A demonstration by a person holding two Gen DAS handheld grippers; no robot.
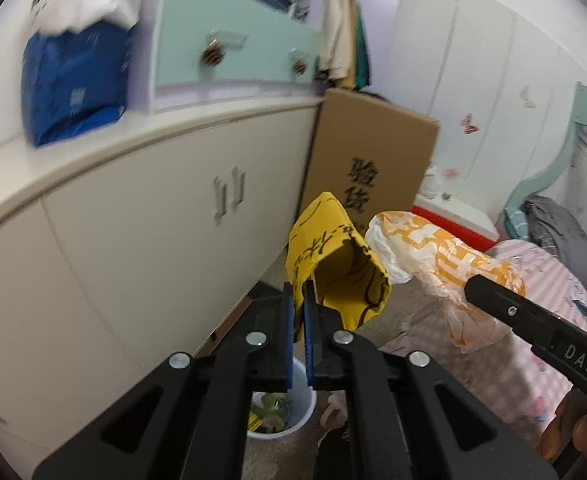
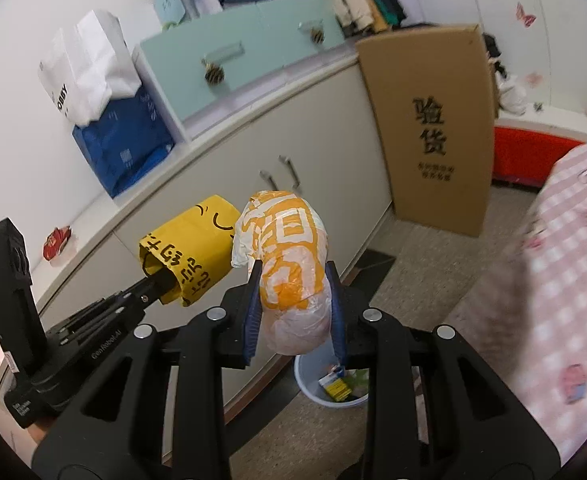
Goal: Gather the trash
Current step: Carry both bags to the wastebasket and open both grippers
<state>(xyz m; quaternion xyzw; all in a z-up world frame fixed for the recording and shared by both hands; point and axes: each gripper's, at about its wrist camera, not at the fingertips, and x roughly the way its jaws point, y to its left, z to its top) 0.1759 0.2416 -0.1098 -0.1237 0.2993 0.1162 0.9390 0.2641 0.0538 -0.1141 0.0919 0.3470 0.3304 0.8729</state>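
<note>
My left gripper (image 1: 298, 294) is shut on the edge of a yellow paper bag (image 1: 335, 264) with black writing, which hangs open in the air. From the right wrist view the same yellow bag (image 2: 191, 246) sits on that gripper's tip at the left. My right gripper (image 2: 295, 276) is shut on a bundled orange-and-white plastic bag (image 2: 289, 264), its blue pads pressing both sides; in the left wrist view this plastic bag (image 1: 445, 264) is at the right. Below both grippers stands a white trash bucket (image 2: 309, 384) with scraps inside, partly hidden behind the jaws, also low in the left view as the bucket (image 1: 301, 416).
A long cream cabinet (image 1: 133, 220) runs along the left, with a blue bag (image 1: 73, 84) and mint drawers (image 1: 229, 48) on top. A tall cardboard box (image 2: 433, 120) leans at its end. A pink checked bed (image 2: 553, 280) fills the right; a red bin (image 2: 533, 152) stands behind.
</note>
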